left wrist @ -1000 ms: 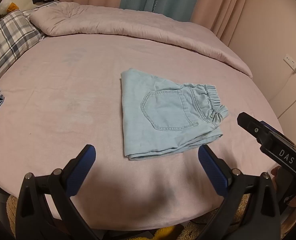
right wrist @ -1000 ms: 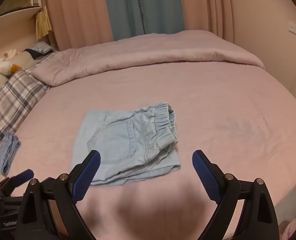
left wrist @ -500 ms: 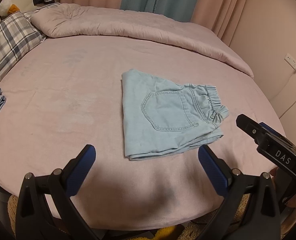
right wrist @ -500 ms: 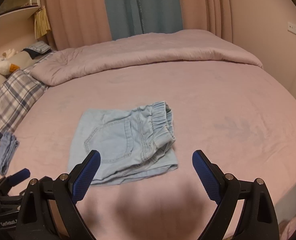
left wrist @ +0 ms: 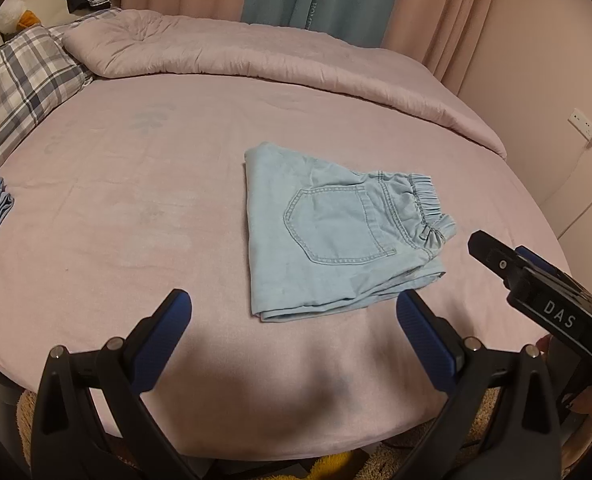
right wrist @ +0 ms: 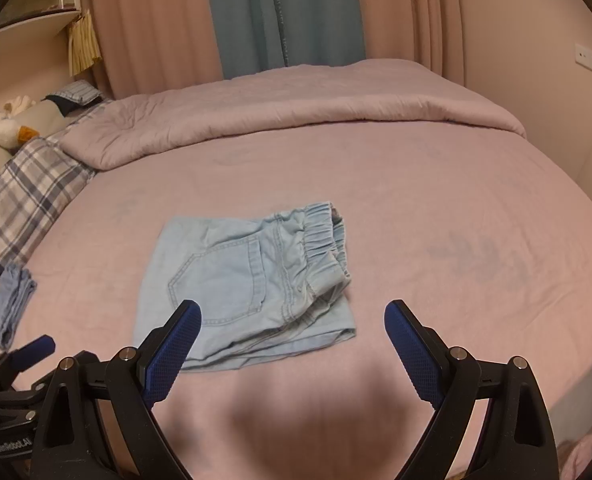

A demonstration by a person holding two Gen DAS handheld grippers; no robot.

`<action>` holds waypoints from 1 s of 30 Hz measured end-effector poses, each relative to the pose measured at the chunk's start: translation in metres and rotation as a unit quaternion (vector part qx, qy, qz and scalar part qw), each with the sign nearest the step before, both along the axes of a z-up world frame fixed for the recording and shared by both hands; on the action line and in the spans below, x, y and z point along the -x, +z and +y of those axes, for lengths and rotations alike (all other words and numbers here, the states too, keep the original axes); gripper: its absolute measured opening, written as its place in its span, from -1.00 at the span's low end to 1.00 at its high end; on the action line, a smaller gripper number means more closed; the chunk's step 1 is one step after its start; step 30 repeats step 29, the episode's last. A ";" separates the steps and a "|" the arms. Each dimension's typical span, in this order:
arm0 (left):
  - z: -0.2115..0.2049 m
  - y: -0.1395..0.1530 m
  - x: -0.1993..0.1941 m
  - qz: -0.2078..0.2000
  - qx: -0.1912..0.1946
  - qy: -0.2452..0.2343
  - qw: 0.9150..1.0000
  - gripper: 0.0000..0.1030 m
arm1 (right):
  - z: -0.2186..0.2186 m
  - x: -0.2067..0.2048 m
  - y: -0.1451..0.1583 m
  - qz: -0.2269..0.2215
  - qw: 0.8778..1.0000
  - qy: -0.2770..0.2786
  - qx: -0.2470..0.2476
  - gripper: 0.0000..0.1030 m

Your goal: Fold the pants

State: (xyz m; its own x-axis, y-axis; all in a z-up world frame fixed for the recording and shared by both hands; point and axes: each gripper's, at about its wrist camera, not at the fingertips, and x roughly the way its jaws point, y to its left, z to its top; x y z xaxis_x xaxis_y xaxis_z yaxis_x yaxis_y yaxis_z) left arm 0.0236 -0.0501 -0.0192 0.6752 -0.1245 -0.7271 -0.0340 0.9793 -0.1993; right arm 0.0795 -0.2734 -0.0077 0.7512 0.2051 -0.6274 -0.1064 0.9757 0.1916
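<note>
Light blue denim pants [left wrist: 335,232] lie folded into a compact square on the pink bed, back pocket up, elastic waistband to the right. They also show in the right wrist view [right wrist: 248,280]. My left gripper [left wrist: 294,304] is open and empty, hovering just short of the pants' near edge. My right gripper [right wrist: 292,312] is open and empty, above the near edge of the pants; its left finger overlaps the fold's corner in view. The right gripper's body shows at the right of the left wrist view [left wrist: 543,300].
A folded pink quilt [left wrist: 256,52] lies across the far side of the bed. A plaid pillow [left wrist: 12,80] and stuffed toys sit far left. Another folded blue garment [right wrist: 10,308] lies at the left edge. The wall with a socket [left wrist: 587,140] is right.
Both grippers have drawn back a little from the pants and stay open. The pants have not moved.
</note>
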 end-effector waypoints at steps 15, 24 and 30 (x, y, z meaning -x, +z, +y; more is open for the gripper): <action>-0.005 0.001 0.002 -0.002 -0.002 -0.002 1.000 0.99 | -0.002 -0.001 -0.001 -0.002 1.000 -0.003 0.001 0.80; -0.007 0.001 0.003 -0.003 -0.002 -0.003 1.000 0.99 | -0.004 -0.002 0.000 0.000 1.000 -0.005 0.002 0.80; -0.007 0.000 0.004 -0.003 0.000 -0.004 1.000 0.99 | -0.005 -0.001 0.000 0.000 1.000 -0.006 0.003 0.80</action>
